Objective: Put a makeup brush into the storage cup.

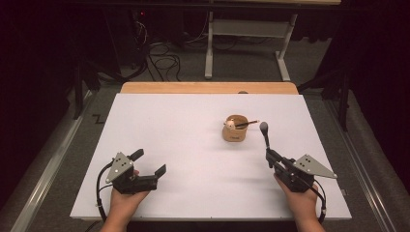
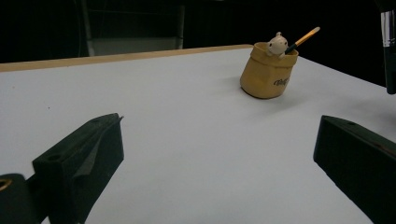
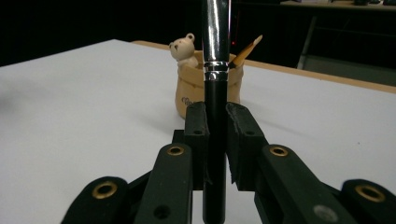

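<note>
- Your right tool (image 1: 267,153) is closed on a makeup brush (image 1: 265,134); in the right gripper view the two black jaws press on the black handle (image 3: 215,140) from both sides.
- That brush stands almost upright in the tool, with its dark round head at the top and a silver ferrule (image 3: 216,32) above the handle.
- Your right hand (image 1: 303,200) holds this tool at the near right part of the white counter (image 1: 183,140).
- Your left tool (image 1: 149,163) is open, with the jaws wide apart and nothing between them.
- It rests low over the near left part of the counter, in your left hand (image 1: 123,200), well apart from the right tool.
- A small tan holder (image 1: 235,129), shaped like a sack, stands upright on the counter, right of the middle and beyond the right tool.
- A little bear figure (image 2: 276,44) sits at the rim of the holder, and some dark writing is on its side, too small to read.
- One thin brush with an orange handle (image 2: 306,37) leans out of the holder, tilted to the right in the high view.
- The held brush is near the holder, but it does not touch it.
</note>
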Tool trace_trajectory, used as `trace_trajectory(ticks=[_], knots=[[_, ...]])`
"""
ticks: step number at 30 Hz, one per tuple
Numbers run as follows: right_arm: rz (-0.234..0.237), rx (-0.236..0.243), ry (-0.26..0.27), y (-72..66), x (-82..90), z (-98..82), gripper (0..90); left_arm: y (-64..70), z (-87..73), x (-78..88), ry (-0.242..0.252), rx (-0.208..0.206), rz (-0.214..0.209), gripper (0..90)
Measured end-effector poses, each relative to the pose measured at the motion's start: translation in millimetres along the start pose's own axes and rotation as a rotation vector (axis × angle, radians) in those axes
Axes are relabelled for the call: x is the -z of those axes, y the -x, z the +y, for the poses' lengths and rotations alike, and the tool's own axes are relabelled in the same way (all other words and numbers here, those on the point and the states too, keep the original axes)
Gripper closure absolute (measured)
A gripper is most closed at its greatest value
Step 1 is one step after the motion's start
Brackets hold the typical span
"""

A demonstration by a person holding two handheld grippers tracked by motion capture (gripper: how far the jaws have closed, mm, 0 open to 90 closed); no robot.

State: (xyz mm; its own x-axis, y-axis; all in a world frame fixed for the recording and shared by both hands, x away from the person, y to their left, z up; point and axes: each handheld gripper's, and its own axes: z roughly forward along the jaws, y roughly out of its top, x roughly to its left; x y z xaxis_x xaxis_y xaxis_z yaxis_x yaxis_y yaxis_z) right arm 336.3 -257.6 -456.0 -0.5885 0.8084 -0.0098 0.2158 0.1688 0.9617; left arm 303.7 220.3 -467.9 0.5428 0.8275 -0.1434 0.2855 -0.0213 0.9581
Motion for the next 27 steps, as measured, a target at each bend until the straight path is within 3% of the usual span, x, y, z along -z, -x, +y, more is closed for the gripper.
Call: trace_trajectory(ticks=[5, 10, 17, 27], knots=[[0.024, -0.014, 0.016, -2.0, 0.2, 3.2, 80.7, 1.8, 0.6, -0.6, 0.003, -0.002, -0.02, 3.9], [0.068, 0.014, -0.004, -6.5, -7.4, 9.9, 80.7, 2.4, 0.8, -0.5, 0.007, 0.002, -0.017, 4.2], [0.131, 0.044, 0.008, -19.2, -21.4, 24.9, 80.7, 3.8, 2.5, -0.5, 0.009, -0.003, -0.013, 2.6], [0.175, 0.053, 0.021, -39.0, -37.9, 27.2, 80.7, 4.1, 3.5, 0.5, 0.011, -0.002, -0.012, 2.4]])
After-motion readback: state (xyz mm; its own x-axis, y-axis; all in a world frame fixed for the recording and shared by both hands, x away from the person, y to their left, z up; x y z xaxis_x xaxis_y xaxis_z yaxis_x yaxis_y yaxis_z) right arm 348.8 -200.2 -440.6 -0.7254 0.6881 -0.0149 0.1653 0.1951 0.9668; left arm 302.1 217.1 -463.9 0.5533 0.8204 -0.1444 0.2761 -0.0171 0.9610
